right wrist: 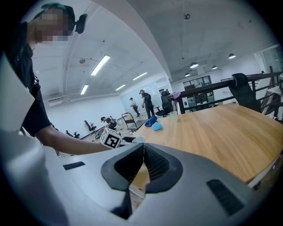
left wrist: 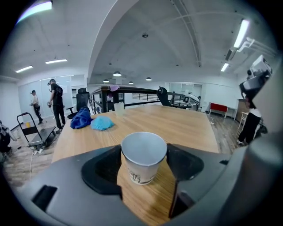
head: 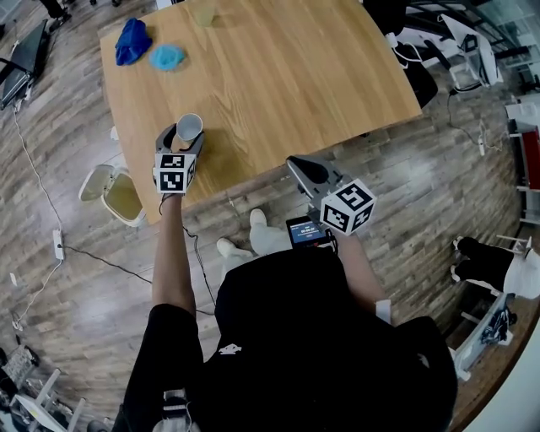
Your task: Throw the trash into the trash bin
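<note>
A white paper cup [left wrist: 142, 158] stands upright on the wooden table [head: 295, 76] near its front left corner, also seen in the head view as the cup [head: 189, 127]. My left gripper [left wrist: 143, 154] reaches over the table edge, and its two jaws lie against the cup's sides at the rim. Its marker cube [head: 175, 171] sits just behind. My right gripper [head: 305, 169] hangs off the table's front edge with its jaws shut and nothing between them; they meet at the tip [right wrist: 143, 148]. A white trash bin [head: 114, 192] with its lid up stands on the floor left of the table.
A dark blue cloth [head: 133, 40] and a light blue cap [head: 167, 57] lie at the table's far left corner. A clear cup [head: 202, 13] stands at the far edge. Cables run over the floor at left; office chairs and people are beyond the table.
</note>
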A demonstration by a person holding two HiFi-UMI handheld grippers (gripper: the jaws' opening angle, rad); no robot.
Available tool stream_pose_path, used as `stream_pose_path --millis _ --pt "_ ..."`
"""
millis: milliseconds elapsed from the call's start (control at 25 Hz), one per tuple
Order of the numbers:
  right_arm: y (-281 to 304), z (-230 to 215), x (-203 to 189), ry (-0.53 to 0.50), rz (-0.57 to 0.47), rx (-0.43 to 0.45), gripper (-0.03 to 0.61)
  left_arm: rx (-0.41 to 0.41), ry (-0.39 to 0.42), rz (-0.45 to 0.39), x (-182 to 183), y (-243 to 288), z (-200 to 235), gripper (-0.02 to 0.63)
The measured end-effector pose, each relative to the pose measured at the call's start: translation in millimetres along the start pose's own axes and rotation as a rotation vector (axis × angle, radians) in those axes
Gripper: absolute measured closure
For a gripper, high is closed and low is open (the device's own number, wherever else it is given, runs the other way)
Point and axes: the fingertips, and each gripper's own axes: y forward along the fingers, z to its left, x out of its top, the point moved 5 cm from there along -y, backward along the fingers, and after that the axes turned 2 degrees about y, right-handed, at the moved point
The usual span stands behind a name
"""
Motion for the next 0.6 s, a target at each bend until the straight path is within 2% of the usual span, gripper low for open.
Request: stream_pose_path --millis 120,240,480,600 --pt "4.9 2.5 1.7 -0.002 0.006 0.024 0.58 0.044 -0.038 -0.028 7.9 -15.2 10.6 0.282" --pt "14.0 8.5 1.5 -0.019 0.026 0.051 0.58 0.079 -0.037 -0.041 8.0 -32.9 20.4 0.284" --pt "55.1 37.8 -4.2 -0.046 0.095 0.174 0.58 0.226 -0.066 -0.038 -17.1 -91.7 57.6 0.284" --pt "74.9 59.4 -12.6 -0.05 0.134 0.246 0.58 0.296 -0.113 -0.037 -38.4 -124.8 74.0 0.284"
